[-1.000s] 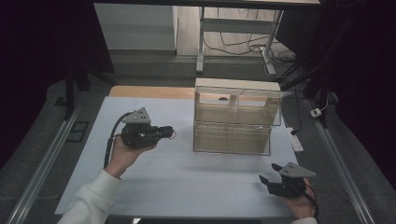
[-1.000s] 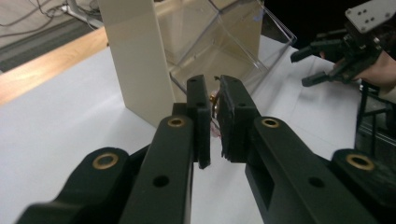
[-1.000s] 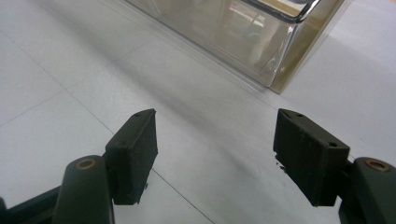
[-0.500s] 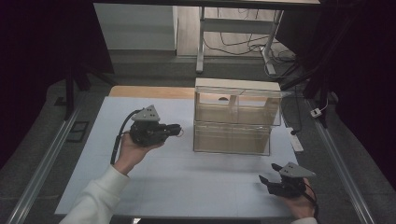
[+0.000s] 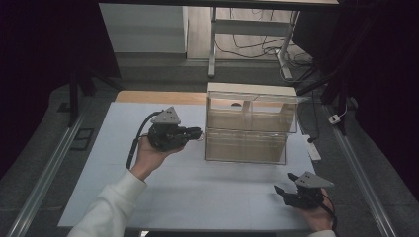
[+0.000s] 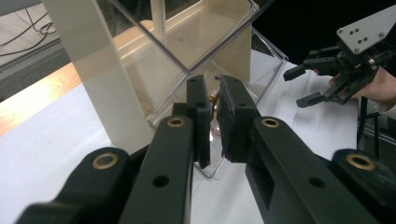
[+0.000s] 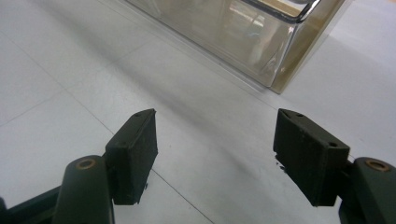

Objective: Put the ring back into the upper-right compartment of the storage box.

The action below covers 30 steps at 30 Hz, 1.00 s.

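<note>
The drawer box (image 5: 247, 129) is clear, glossy plastic in a pale, smooth frame that looks like painted wood. The counter (image 5: 197, 187) carries a matt white sheet, with bare wood along its far edge. The left gripper (image 6: 212, 116) has matt black, slightly rough fingers (image 6: 236, 119) with brass-coloured pins.

1. Between the pads of the left gripper (image 6: 214, 116) sits a small thing (image 6: 213, 99) with a brassy glint; the pads hide nearly all of it, so what it is cannot be told.
2. In the high view the same small thing (image 5: 201, 137), at the tip of the left gripper (image 5: 197, 133), is too small to make out.
3. The clear organizer (image 7: 243, 37) ahead of the right gripper (image 7: 215, 149) is cut off by the top edge, and its inside is blurred by reflections.
</note>
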{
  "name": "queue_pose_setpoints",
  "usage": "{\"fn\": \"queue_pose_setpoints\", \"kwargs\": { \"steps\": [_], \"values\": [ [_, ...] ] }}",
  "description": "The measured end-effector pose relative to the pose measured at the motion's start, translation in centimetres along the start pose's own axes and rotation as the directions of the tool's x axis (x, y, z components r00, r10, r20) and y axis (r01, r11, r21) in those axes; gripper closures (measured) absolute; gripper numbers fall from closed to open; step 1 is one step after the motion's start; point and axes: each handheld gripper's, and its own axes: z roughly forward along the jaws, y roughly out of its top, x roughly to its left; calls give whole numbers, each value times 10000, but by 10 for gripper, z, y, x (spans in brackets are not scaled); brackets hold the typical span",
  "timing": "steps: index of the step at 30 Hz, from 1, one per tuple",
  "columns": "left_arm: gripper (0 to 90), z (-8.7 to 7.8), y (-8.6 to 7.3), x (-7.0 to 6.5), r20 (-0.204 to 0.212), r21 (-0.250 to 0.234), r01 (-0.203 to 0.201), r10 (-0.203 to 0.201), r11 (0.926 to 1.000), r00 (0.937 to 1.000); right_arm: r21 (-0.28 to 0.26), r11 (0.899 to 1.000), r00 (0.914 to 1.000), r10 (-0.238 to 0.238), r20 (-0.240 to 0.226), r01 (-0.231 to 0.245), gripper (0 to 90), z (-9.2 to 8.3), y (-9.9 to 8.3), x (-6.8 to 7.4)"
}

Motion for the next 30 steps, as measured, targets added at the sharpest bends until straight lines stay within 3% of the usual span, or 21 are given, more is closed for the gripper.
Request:
{"fn": "queue_pose_setpoints", "kwargs": {
  "steps": [30],
  "values": [
    [822,36,41,-15,233,-94,-542,544,9985,9982,-23,10000,10000,5,-46,-5,303,0,0,0]
  ]
}}
